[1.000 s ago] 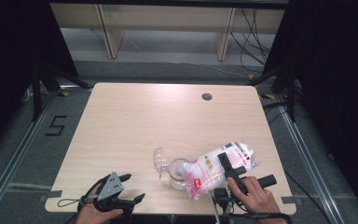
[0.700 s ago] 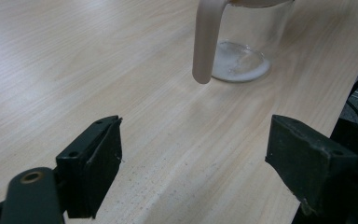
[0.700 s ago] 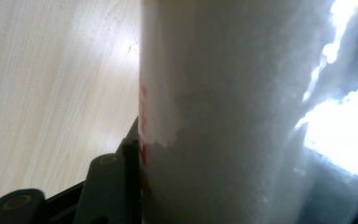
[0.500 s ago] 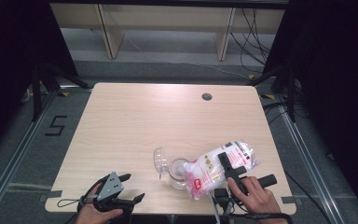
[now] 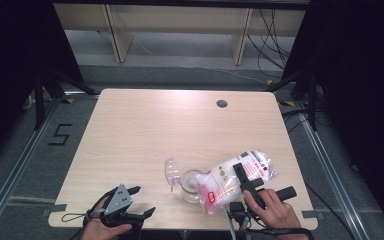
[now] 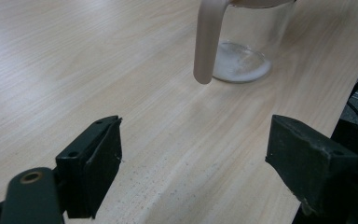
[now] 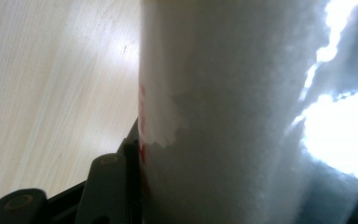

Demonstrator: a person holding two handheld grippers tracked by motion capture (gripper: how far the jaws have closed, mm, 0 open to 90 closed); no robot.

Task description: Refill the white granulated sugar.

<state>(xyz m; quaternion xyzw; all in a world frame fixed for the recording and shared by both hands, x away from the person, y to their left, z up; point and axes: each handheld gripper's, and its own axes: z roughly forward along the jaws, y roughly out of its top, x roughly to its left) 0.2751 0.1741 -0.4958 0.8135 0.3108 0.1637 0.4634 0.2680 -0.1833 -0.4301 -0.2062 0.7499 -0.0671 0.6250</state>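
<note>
We've got the right tool (image 5: 244, 181) pinching the clear plastic bag of white powder (image 5: 232, 179), tipped over the clear glass jar (image 5: 191, 184) near the light wooden tabletop's (image 5: 145, 130) front edge, mid-pour we reckon, left tool (image 5: 141, 201) spread idle; next, tilt steadier.

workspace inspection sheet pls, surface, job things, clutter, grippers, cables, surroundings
surface: pale wooden table, round grommet hole near far edge
job's things: bag of white powder tilted over clear jar, hinged lid open
clutter: nothing seen
grippers: right gripper shut on the bag; left gripper open, holding nothing, near front edge
cables: one trails from each gripper; more on floor beyond table
surroundings: dark curtains both sides, shelving behind
</note>
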